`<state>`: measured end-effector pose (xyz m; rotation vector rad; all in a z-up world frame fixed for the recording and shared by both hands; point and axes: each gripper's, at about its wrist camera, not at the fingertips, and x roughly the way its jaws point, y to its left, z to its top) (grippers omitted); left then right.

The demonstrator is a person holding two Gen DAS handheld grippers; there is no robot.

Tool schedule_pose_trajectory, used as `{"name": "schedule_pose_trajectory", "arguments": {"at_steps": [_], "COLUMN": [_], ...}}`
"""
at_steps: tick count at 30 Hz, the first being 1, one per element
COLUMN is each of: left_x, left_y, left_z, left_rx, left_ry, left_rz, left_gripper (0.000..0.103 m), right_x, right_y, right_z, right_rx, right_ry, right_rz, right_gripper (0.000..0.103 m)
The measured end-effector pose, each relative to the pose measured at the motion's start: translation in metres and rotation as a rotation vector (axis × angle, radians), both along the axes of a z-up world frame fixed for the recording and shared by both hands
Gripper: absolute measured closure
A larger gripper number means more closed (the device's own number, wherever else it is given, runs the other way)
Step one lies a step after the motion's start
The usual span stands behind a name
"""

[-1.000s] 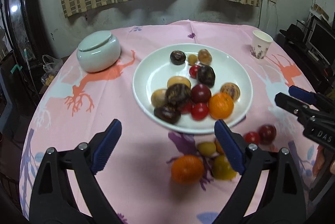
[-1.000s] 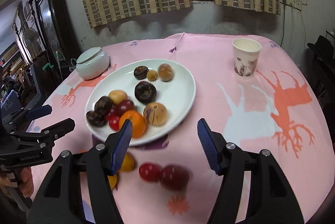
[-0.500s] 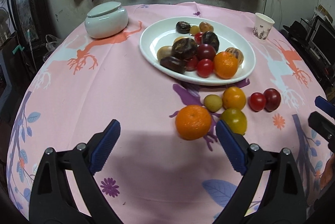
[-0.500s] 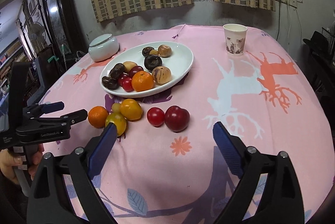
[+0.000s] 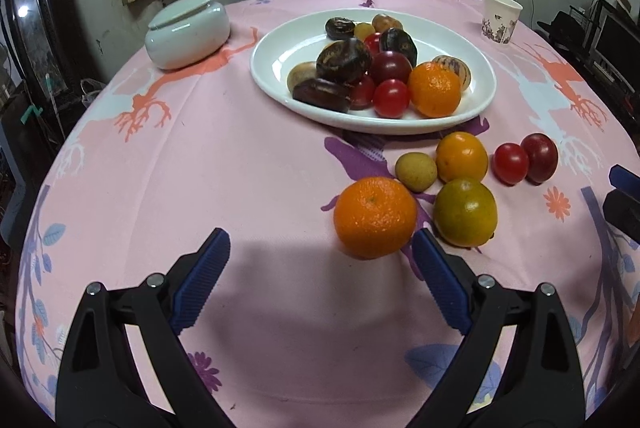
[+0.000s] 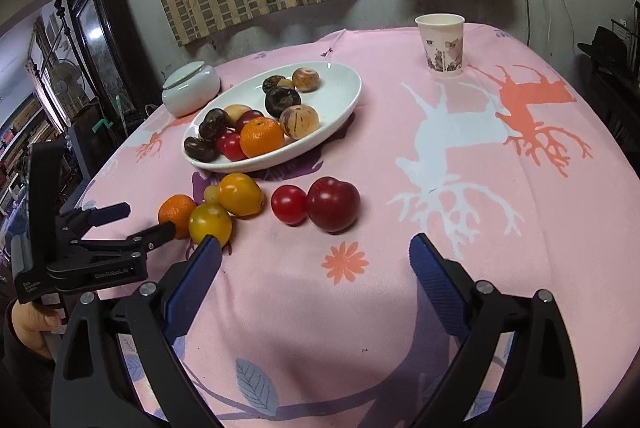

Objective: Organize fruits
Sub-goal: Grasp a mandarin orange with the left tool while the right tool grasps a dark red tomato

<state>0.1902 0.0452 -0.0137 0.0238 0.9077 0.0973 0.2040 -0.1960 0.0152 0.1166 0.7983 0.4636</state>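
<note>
A white plate point(image 5: 280, 84) holds several fruits: oranges, tomatoes and dark ones. In front of it, loose on the pink cloth, lie an orange point(image 5: 374, 216), a green-yellow citrus point(image 5: 466, 212), a small yellow-green fruit point(image 5: 416, 172), a yellow-orange fruit point(image 5: 462, 156), a cherry tomato point(image 6: 289, 205) and a dark red plum point(image 6: 333, 203). My left gripper point(image 5: 320, 248) is open and empty, its right finger just short of the orange. My right gripper point(image 6: 316, 248) is open wide and empty, with the tomato and plum a little ahead of its jaws.
A pale lidded jar point(image 5: 186, 32) sits at the back left and a paper cup point(image 6: 440, 46) at the back right. The round table's cloth falls away at the near edge. A dark cabinet point(image 6: 100, 28) stands to the left.
Both grippers have drawn back from the plate toward the near edge and sunk lower. The loose fruits now lie ahead of the fingers. The right jaws have spread wider.
</note>
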Motion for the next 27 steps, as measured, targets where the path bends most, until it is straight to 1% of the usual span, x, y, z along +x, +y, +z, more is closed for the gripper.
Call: {"name": "schedule_pose_trajectory", "arguments": {"at_steps": [4, 7, 9, 12, 14, 15, 16, 18, 20, 23, 25, 27], "left_x": [0.005, 0.011, 0.015, 0.021, 0.022, 0.022, 0.021, 0.020, 0.018, 0.010, 0.004, 0.001], "left_y": [-0.002, 0.002, 0.002, -0.002, -0.003, -0.004, -0.005, -0.010, -0.012, -0.011, -0.009, -0.003], "left_z": [-0.002, -0.005, -0.010, -0.018, -0.018, -0.018, -0.019, -0.018, -0.016, -0.006, 0.001, 0.003], "left_rx": [0.002, -0.055, -0.071, -0.094, -0.105, -0.115, -0.126, -0.129, -0.116, -0.100, -0.063, -0.079], "left_ry": [-0.034, -0.055, -0.060, -0.021, -0.022, -0.023, -0.023, -0.034, -0.042, -0.070, -0.078, -0.073], "left_rz": [-0.024, -0.027, -0.025, -0.050, -0.061, -0.072, -0.084, -0.107, -0.109, -0.094, -0.063, -0.050], "left_gripper": [0.009, 0.010, 0.011, 0.027, 0.033, 0.040, 0.049, 0.058, 0.059, 0.059, 0.059, 0.059], "right_x": [-0.001, -0.002, -0.004, -0.005, -0.006, -0.006, -0.006, -0.006, -0.006, -0.006, -0.006, -0.005], "right_y": [0.003, 0.007, 0.011, 0.014, 0.015, 0.015, 0.015, 0.015, 0.016, 0.016, 0.015, 0.014], "right_z": [0.000, -0.002, -0.002, -0.003, -0.002, -0.002, -0.002, -0.003, -0.003, -0.003, -0.002, -0.003], "right_rx": [-0.010, -0.015, -0.022, -0.032, -0.034, -0.034, -0.033, -0.032, -0.036, -0.044, -0.056, -0.098], "right_ry": [-0.007, -0.003, -0.006, -0.010, -0.010, -0.011, -0.012, -0.011, -0.007, -0.007, -0.020, -0.045], "right_rz": [0.009, 0.013, 0.022, 0.028, 0.031, 0.030, 0.030, 0.030, 0.029, 0.025, 0.018, -0.008], "right_gripper": [0.008, 0.008, 0.008, 0.008, 0.008, 0.008, 0.008, 0.008, 0.008, 0.008, 0.008, 0.008]}}
